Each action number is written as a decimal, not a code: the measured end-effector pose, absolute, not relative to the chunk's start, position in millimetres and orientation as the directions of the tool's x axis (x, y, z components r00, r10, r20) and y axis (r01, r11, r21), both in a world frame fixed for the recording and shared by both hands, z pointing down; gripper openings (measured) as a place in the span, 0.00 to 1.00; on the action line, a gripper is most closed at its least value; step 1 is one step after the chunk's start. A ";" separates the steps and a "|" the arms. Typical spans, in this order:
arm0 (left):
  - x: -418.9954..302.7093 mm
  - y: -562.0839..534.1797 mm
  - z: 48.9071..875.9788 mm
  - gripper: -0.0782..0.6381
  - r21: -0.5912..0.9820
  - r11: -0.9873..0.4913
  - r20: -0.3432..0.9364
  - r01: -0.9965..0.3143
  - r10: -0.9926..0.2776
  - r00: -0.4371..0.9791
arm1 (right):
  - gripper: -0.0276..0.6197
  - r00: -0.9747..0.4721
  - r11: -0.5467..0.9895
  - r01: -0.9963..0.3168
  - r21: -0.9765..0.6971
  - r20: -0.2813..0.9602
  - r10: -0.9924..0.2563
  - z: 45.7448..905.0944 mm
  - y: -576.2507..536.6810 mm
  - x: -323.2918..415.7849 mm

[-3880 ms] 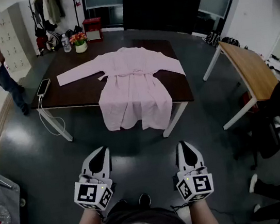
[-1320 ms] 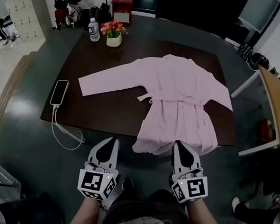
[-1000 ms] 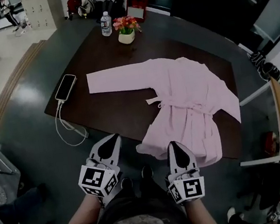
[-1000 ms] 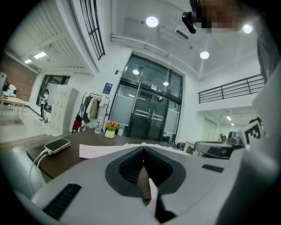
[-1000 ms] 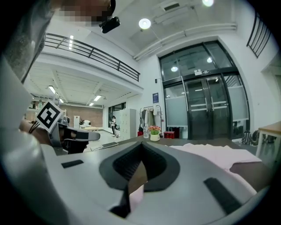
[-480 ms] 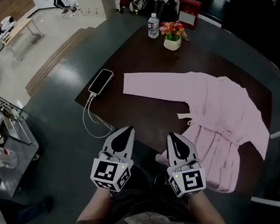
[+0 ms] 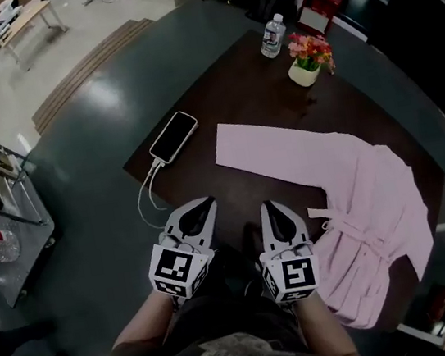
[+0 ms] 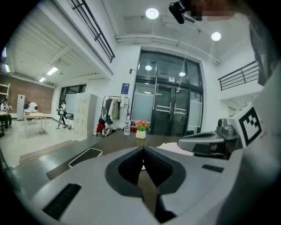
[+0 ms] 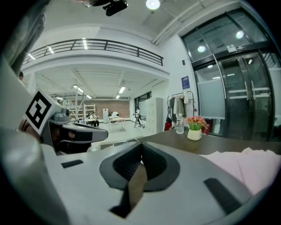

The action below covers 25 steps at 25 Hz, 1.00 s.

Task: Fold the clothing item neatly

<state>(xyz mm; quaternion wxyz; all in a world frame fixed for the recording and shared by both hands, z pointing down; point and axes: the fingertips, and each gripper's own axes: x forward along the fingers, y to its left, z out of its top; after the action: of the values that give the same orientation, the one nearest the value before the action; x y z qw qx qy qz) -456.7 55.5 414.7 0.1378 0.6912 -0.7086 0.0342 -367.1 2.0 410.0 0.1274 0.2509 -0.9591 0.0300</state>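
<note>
left hand-held gripper and right hand-held gripper have reached the table.

light: head view dim, gripper views bright | source: round ceiling lamps | glare: shiny floor | edges: bent, black corners | blur: near parts soft

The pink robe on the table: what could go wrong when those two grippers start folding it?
The robe's long sleeve ends close to the phone, whose cable dangles off the table; dragging the sleeve might knock the phone off. The flower pot and bottle stand just beyond and could tip. The left gripper and right gripper are both shut, so they may only bunch the cloth.
</note>
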 end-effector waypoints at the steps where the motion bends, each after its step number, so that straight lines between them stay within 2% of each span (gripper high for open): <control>1: -467.2 50.0 418.0 0.12 0.144 0.043 0.247 -0.989 -0.969 -0.006 | 0.03 -0.839 0.874 -0.486 0.013 0.274 -0.470 415.8 -3.3 -381.2; 6: -513.1 25.9 442.6 0.12 0.153 0.050 0.281 -0.987 -0.960 -0.005 | 0.03 -0.810 0.880 -0.473 0.053 0.367 -0.457 452.6 -30.0 -445.6; 11: -540.2 11.4 467.0 0.12 0.186 0.069 0.321 -0.980 -0.947 -0.006 | 0.03 -0.788 0.913 -0.402 0.063 0.484 -0.381 491.3 -39.1 -490.7; 17: -553.8 7.7 491.2 0.12 0.220 0.074 0.359 -0.973 -0.933 0.010 | 0.04 -0.729 0.932 -0.356 0.068 0.604 -0.322 540.9 -45.2 -512.0; 25: -568.5 5.9 504.4 0.12 0.246 0.095 0.387 -0.965 -0.922 0.008 | 0.12 -0.618 0.952 -0.294 0.088 0.742 -0.259 582.7 -50.8 -532.5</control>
<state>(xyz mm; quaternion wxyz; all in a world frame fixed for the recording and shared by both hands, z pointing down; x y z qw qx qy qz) -568.5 5.9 504.4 0.2315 0.6712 -0.7027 0.0461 -532.5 -50.8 582.7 0.4090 0.1536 -0.8993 0.0211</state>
